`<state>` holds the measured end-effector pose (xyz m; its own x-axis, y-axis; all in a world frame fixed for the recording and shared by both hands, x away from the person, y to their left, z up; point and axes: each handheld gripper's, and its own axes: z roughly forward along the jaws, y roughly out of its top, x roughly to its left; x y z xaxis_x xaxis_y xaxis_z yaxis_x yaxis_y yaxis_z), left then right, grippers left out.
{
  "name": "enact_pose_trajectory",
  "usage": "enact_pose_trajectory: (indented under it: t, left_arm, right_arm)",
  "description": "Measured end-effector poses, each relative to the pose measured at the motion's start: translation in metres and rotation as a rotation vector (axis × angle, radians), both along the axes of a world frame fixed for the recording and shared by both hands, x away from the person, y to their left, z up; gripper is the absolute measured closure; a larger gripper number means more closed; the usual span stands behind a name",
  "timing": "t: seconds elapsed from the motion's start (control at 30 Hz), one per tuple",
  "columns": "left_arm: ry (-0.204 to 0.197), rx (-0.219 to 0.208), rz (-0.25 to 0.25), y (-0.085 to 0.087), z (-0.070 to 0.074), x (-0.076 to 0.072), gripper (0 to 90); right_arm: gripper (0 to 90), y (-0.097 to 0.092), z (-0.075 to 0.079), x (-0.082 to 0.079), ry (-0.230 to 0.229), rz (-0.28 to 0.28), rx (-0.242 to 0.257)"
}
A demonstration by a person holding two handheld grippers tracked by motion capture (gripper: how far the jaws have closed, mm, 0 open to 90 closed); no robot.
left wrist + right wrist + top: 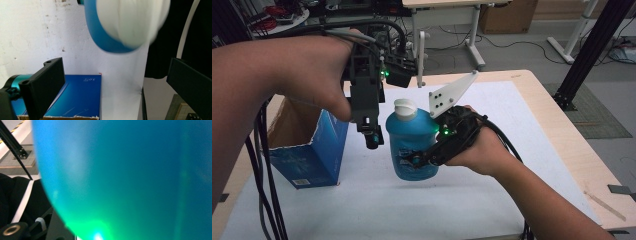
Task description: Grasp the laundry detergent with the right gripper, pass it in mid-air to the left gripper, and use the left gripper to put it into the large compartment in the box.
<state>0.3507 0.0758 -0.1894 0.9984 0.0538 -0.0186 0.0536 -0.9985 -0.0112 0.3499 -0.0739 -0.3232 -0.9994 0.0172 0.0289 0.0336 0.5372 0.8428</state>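
A blue bottle (409,142) with a white cap (405,107) is held upright just above the white sheet, my right gripper (422,160) shut on its lower body from the right. In the right gripper view the bottle (125,180) sits close against the camera. My left gripper (372,137) hangs just left of the bottle's shoulder, pointing down, open, with nothing between its fingers. In the left gripper view my left gripper (113,67) has its jaws wide apart, with the blurred cap (130,20) beyond them.
An open blue carton (309,155) stands at the left of the white sheet (412,210); its blue side (77,97) lies below the left jaws. The wooden table edge (562,130) runs along the right. Black cables (262,175) hang at the left.
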Motion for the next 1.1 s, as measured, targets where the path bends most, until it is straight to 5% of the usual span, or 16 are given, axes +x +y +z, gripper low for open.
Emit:
enact_pose_trajectory:
  t: [0.47,1.1]
  left_arm:
    - [0.005,-0.01,-0.001,-0.009,-0.003,-0.003,1.8]
    - [-0.014,-0.009,0.01,-0.014,-0.013,-0.002,1.8]
  right_arm:
    - [46.1,0.026,0.009,-0.002,0.018,0.056,0.009]
    - [46.1,0.03,0.013,0.001,0.028,0.061,0.028]
